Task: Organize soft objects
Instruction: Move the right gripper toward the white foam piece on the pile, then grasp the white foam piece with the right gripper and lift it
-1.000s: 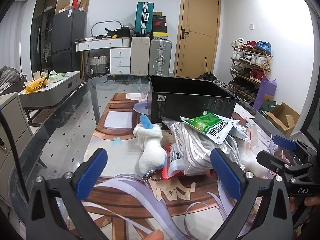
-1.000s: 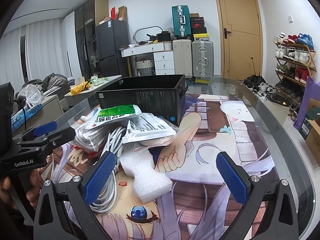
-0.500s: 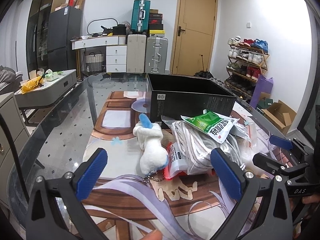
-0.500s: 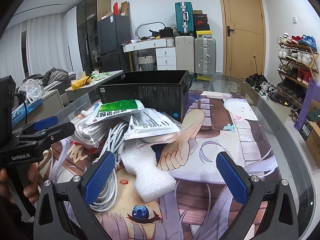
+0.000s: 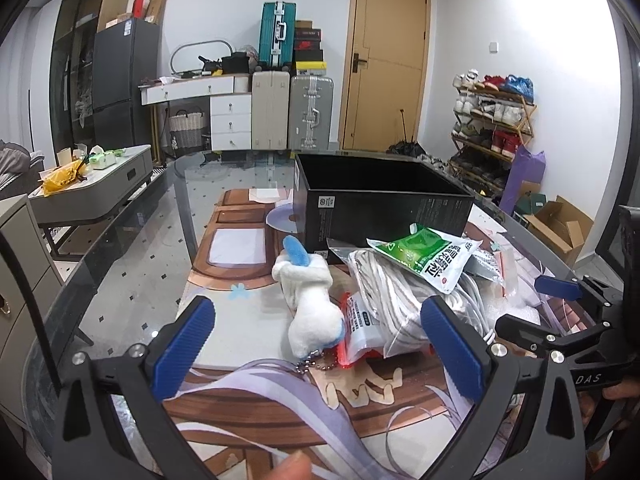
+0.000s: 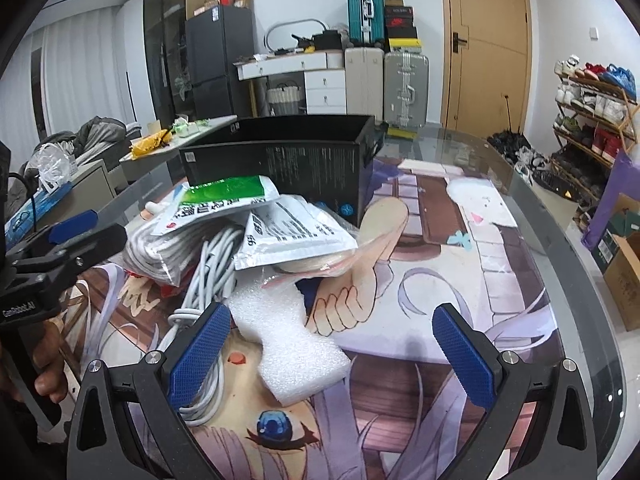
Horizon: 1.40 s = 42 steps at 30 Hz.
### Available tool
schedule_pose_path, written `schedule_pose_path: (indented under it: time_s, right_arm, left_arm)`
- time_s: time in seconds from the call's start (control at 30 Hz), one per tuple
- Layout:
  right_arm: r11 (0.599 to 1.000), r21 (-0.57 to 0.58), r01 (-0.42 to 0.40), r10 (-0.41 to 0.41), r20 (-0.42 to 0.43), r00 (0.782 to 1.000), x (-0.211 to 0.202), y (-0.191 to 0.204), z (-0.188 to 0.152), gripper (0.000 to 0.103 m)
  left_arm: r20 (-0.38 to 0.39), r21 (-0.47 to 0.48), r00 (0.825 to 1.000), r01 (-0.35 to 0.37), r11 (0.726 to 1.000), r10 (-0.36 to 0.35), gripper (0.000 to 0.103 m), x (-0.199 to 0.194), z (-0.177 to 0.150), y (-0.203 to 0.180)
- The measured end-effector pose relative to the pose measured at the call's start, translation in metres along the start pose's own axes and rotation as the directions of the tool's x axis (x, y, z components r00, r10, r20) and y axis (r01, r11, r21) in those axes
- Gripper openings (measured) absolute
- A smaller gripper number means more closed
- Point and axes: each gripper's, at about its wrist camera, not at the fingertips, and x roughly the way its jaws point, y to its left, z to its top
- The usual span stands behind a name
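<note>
Left wrist: glass table (image 5: 132, 280), printed mat (image 5: 256, 396), door (image 5: 384, 68), shoe rack (image 5: 494, 120).

White walls (image 5: 460, 20), wooden door (image 5: 384, 64), shoe rack (image 5: 494, 120)

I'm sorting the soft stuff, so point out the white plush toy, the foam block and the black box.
white plush toy (image 5: 310, 312), left wrist view, its body.
foam block (image 6: 292, 344), right wrist view, its middle.
black box (image 5: 384, 216), left wrist view, front wall.

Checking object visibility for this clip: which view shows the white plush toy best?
The left wrist view: the white plush toy lies in full sight, keychain included. In the right wrist view it is almost entirely hidden behind the pile of packets.
</note>
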Motion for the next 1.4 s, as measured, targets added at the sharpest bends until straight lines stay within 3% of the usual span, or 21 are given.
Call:
schedule_pose_path:
  time_s: [0.3,0.4,0.9,1.1,1.4]
  right_arm:
    - [1.000,-0.029,-0.007,0.006,-0.051,0.999,0.015,0.009,0.007,0.102]
    - [0.999,-0.037,-0.031,0.029,-0.062,0.998,0.017,0.011,0.005,0.084]
    - [0.986,-0.116,-0.120,0.112,-0.069,0.991,0.008,0.024,-0.005,0.038]
    - [0.983,-0.132,-0.129,0.126,-0.031,0.992,-0.006,0.027,-0.010,0.037]
    - [0.982,-0.148,-0.116,0.136,0.129,0.982,-0.041,0.029,-0.005,0.037]
  left_arm:
    - [-0.054,0.007,0.998,0.039,0.999,-0.038,0.103,0.004,0.001,0.005]
    - [-0.069,-0.002,0.996,0.052,0.999,-0.052,0.103,0.006,0.003,0.009]
    - [-0.074,0.044,0.996,0.054,0.998,-0.050,0.103,0.003,0.000,-0.004]
    - [-0.079,0.088,0.995,0.069,0.994,-0.062,0.103,0.000,-0.002,-0.021]
    - [-0.080,0.113,0.992,0.102,0.988,-0.093,0.103,-0.005,-0.004,-0.031]
